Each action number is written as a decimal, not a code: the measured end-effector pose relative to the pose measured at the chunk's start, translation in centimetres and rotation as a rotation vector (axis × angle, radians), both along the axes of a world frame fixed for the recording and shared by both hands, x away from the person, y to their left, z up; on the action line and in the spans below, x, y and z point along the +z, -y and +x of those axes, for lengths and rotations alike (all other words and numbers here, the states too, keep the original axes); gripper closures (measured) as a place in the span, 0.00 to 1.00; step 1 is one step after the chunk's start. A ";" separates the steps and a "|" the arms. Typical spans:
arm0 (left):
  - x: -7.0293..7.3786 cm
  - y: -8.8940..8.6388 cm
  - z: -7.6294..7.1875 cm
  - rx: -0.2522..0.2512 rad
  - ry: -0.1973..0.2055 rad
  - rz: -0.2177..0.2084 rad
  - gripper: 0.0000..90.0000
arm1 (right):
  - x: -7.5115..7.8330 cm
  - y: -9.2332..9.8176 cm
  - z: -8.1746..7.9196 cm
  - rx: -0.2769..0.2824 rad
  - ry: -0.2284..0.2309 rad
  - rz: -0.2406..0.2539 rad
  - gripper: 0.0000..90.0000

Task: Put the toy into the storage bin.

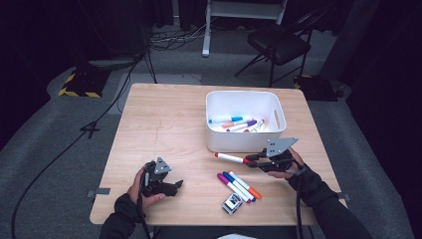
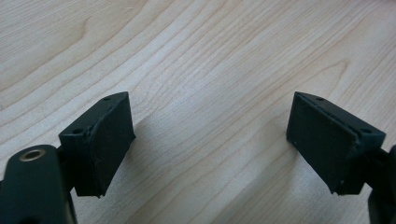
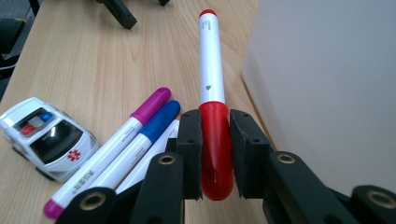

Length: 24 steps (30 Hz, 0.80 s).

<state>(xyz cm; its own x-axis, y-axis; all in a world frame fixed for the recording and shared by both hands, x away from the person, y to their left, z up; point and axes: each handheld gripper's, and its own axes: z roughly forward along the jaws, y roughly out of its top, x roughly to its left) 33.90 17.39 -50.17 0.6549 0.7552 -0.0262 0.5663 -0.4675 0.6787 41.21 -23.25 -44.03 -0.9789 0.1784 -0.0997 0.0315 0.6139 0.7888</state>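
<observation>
My right hand-held gripper (image 3: pixel 215 154) is clamped on the red cap of one red marker (image 3: pixel 212 88); the marker's white barrel points away from the jaws, level above the desk (image 1: pixel 164 124), just beside the front wall of the white bin (image 1: pixel 239 144). My left hand-held gripper (image 2: pixel 210 140) has its jaws apart with nothing between them, above bare wood near the front left part of the desk.

Count: one red marker held; three markers lying side by side on the desk, namely one magenta marker (image 3: pixel 112 149), one blue marker (image 3: pixel 149 135) and one orange-capped marker (image 1: pixel 246 186); one toy ambulance (image 3: pixel 46 137) just beside them, near the front edge. Inside the bin lie several more markers (image 1: pixel 239 123); their exact number cannot be told.

The bin wall stands close on one side of the held marker; the three loose markers lie on the other side. The left and middle of the desk offer open room. A folding chair (image 1: pixel 278 45) stands well behind the desk.
</observation>
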 end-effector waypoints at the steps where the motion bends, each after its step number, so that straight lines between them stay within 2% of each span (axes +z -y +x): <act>1: 0.0 0.0 0.0 0.000 0.000 0.000 0.17 | 0.3 0.3 -0.1 0.001 0.006 0.005 0.84; 12: 0.0 0.0 0.0 0.001 0.000 0.000 0.17 | 3.8 2.6 -1.2 -0.004 0.058 0.039 0.84; 24: 0.0 0.0 0.0 0.001 0.000 0.000 0.17 | 7.2 3.8 -1.2 -0.012 0.115 0.070 0.84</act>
